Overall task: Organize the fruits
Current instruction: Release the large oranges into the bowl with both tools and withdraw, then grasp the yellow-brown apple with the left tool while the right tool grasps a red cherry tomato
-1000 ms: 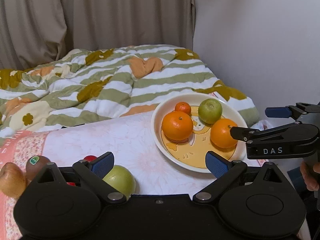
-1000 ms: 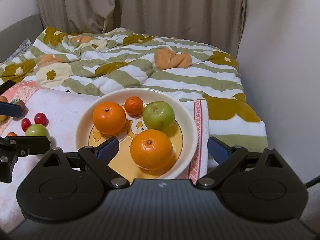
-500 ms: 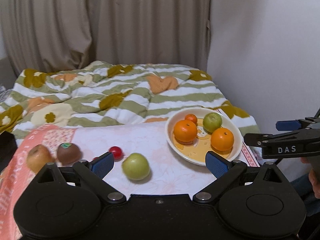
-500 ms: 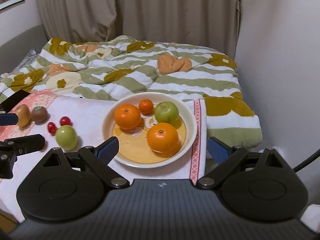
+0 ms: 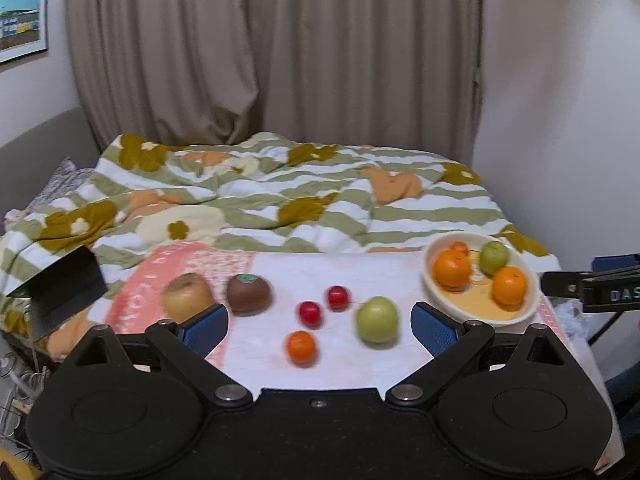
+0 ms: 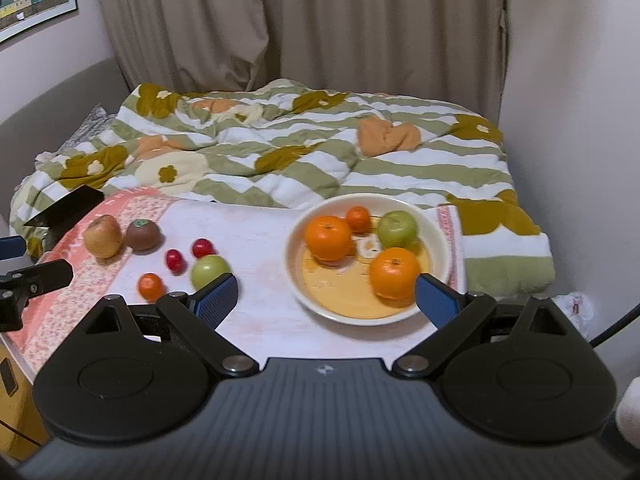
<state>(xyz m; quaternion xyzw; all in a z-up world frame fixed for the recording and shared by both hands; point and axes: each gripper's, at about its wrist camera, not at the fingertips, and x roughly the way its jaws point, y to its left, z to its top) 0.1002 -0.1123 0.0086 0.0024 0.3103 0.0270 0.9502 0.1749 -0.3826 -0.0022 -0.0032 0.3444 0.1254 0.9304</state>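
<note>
A cream bowl (image 6: 436, 224) holds two oranges, a small mandarin and a green apple (image 6: 397, 227); it also shows in the left wrist view (image 5: 528, 280). Loose on the table lie a green apple (image 5: 377, 319), a small mandarin (image 5: 301, 347), two red cherry tomatoes (image 5: 310, 313), a kiwi (image 5: 249, 294) and a tan pear (image 5: 188, 297). My left gripper (image 5: 320, 326) is open and empty, held back from the loose fruit. My right gripper (image 6: 326, 298) is open and empty, near the bowl's front.
The table has a white and pink floral cloth (image 5: 260, 268). Behind it lies a bed with a green striped quilt (image 5: 280, 200). A dark box (image 5: 60, 284) sits at the left. A wall is at the right and curtains hang behind.
Both grippers have pulled back and up from the table, so more of the table and all the loose fruit show. Both stayed open and empty.
</note>
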